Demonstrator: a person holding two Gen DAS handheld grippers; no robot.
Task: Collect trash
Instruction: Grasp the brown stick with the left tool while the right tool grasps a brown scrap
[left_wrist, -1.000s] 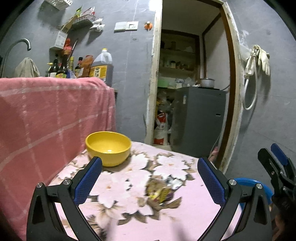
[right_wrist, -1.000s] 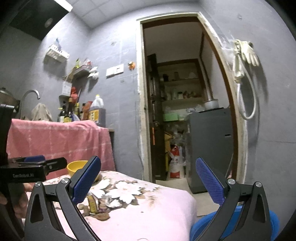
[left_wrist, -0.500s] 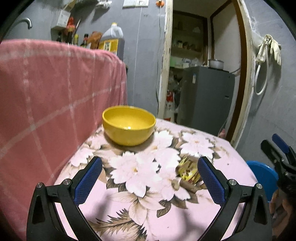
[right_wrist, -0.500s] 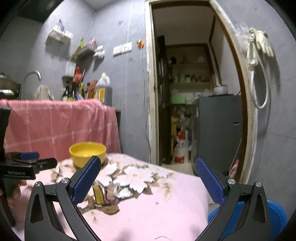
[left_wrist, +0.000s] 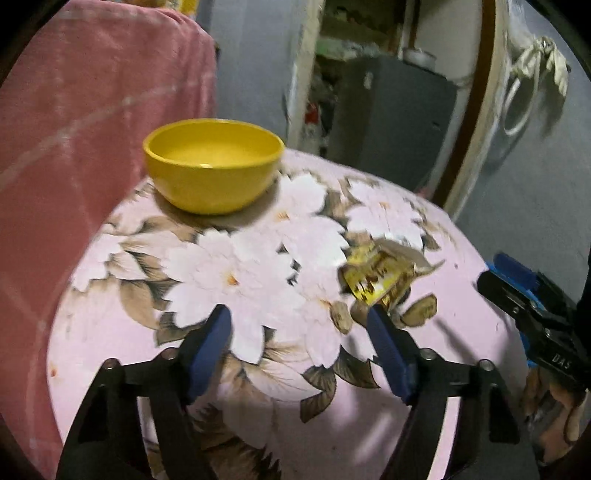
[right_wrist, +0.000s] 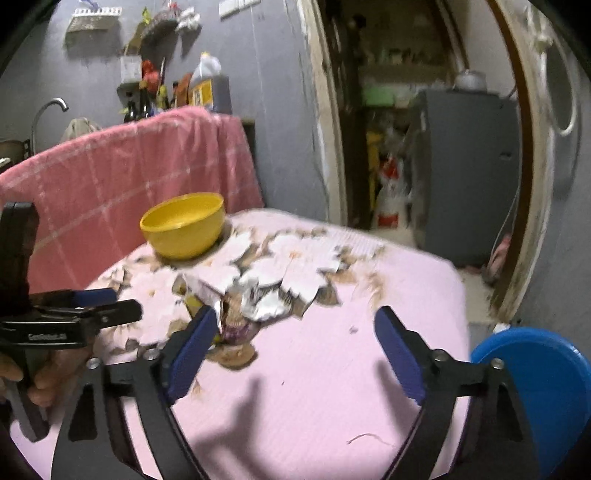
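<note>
Wrapper (left_wrist: 380, 277) lies just ahead-right of left gripper (left_wrist: 299, 354), ahead-left of right gripper (right_wrist: 295, 354); both jaws apart, closing, nothing between, left looks nearer.

Pink floral-clothed worktop (left_wrist: 461, 325) bearing a yellow bowl (left_wrist: 212, 164) at the far edge, crumpled yellow and silver wrappers (left_wrist: 376, 275) nearer the middle.

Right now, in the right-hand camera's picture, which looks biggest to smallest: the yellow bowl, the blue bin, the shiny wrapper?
1. Blue bin, though it sits nearest the camera and is cut off by the frame, so its real size is unsure.
2. Yellow bowl.
3. Shiny wrapper, slightly smaller than the bowl; blur makes this close.
</note>
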